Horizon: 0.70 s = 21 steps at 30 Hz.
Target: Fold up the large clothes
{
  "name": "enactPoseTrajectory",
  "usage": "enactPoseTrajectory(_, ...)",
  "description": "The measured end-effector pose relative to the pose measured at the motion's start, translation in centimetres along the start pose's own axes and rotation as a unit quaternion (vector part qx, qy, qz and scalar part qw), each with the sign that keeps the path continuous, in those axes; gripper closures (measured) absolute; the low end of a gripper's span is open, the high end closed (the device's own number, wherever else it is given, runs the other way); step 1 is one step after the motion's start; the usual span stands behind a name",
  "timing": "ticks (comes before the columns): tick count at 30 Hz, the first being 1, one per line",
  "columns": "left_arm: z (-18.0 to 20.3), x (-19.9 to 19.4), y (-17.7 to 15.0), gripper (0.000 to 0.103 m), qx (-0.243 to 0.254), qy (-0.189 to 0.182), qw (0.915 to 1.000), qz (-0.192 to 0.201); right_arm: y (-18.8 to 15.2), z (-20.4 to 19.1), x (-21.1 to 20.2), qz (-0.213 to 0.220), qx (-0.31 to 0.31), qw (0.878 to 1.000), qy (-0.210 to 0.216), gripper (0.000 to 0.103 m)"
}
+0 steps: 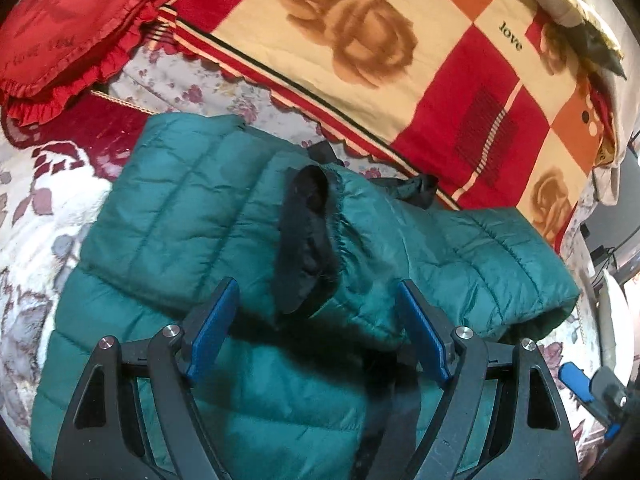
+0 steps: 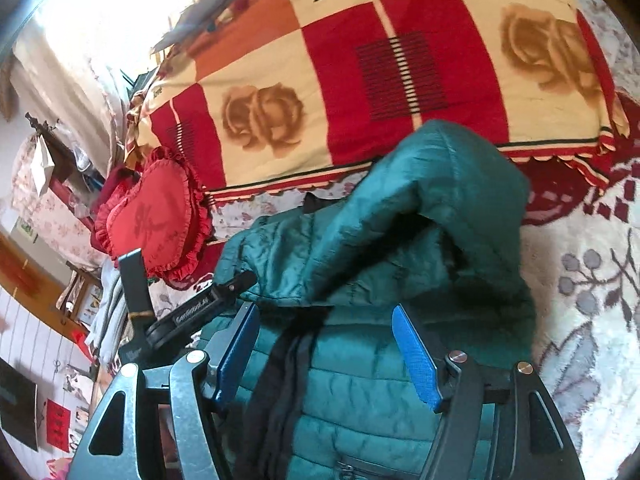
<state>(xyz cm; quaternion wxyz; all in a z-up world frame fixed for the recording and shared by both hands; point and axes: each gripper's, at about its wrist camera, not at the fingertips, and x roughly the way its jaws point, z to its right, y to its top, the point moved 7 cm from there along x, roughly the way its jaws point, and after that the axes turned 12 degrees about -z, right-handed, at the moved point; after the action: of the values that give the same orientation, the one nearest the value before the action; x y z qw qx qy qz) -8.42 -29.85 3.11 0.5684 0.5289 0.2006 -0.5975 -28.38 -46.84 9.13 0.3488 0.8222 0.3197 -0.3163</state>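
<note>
A large green quilted jacket (image 1: 192,208) lies spread on the bed. One sleeve is folded across the body, and its black-lined cuff (image 1: 308,240) lies just beyond my left gripper (image 1: 317,281). That gripper is open over the jacket, and its blue pads (image 1: 216,328) hold nothing. In the right wrist view the jacket (image 2: 360,392) fills the lower middle, front zip side up, with the other green sleeve (image 2: 440,184) draped over it. My right gripper (image 2: 324,307) hovers open above the jacket with nothing between its pads. Part of the left tool (image 2: 200,312) shows at the left.
A red heart-shaped frilled pillow (image 1: 68,28) (image 2: 156,220) lies beside the jacket. A folded red, orange and cream rose blanket (image 1: 360,40) (image 2: 360,80) lies behind it. A floral bedspread (image 1: 36,208) (image 2: 592,280) lies underneath. Shelves and clutter (image 2: 60,280) stand past the bed's edge.
</note>
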Motion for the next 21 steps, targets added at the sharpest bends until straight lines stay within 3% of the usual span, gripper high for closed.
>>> enactPoseTrajectory(6,0.4,1.1,0.4,0.023,-0.005,0.001,1.0,-0.001,-0.3,1.0,-0.1,-0.006,0.007,1.0,-0.004,0.037)
enactPoseTrajectory(8,0.7,1.1,0.6,0.038,0.004,-0.007,1.0,-0.002,-0.3,0.9,-0.2,-0.006,0.006,1.0,-0.008,0.037)
enactPoseTrajectory(10,0.9,1.3,0.8,0.072,0.021,0.006,0.9997,-0.01,-0.3,0.9,-0.4,-0.004,0.004,1.0,-0.013,0.037)
enactPoseTrajectory(11,1.0,1.4,0.8,0.077,0.03,0.0,0.9995,-0.014,-0.3,0.9,-0.5,-0.002,0.005,1.0,-0.015,0.037)
enactPoseTrajectory(16,0.1,-1.2,1.5,0.084,0.03,-0.027,0.9992,0.0,0.0,1.0,-0.8,0.011,0.009,1.0,-0.021,0.036)
enactPoseTrajectory(21,-2.8,-4.8,3.2,0.085,0.043,0.007,0.9984,0.038,1.1,1.3,-1.2,0.034,0.025,0.999,-0.031,0.036)
